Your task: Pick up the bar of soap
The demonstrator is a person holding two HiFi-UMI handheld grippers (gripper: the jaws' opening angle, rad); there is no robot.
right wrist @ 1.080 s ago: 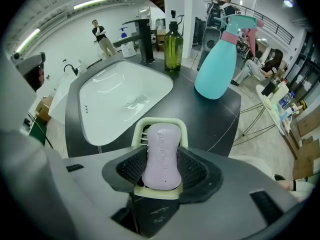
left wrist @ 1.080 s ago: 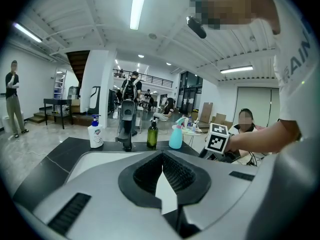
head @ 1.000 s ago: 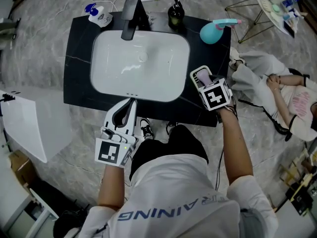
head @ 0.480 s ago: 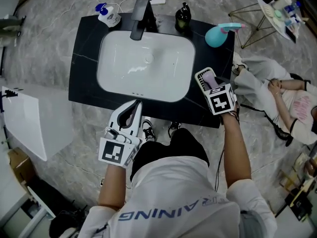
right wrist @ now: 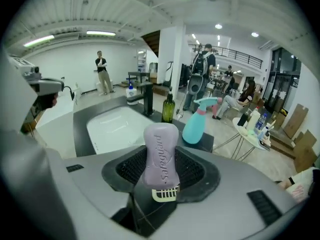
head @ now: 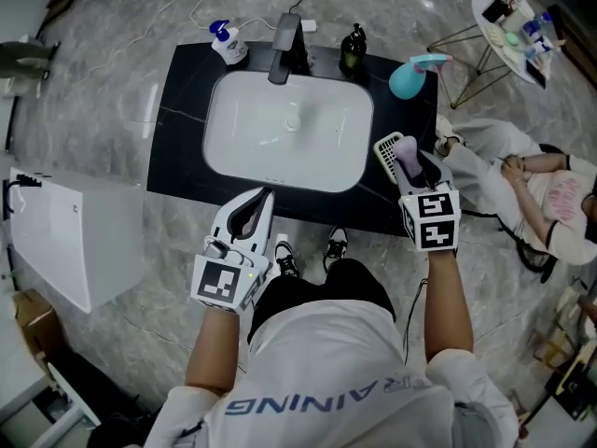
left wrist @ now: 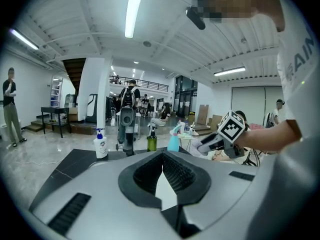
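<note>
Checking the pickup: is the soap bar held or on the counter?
Held: the purple soap bar stands upright, clamped between the right gripper's jaws.

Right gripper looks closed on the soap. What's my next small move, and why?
Probably raise the right gripper straight up a little, jaws kept shut: the bar of soap already sits clamped between them, just above the black counter.
</note>
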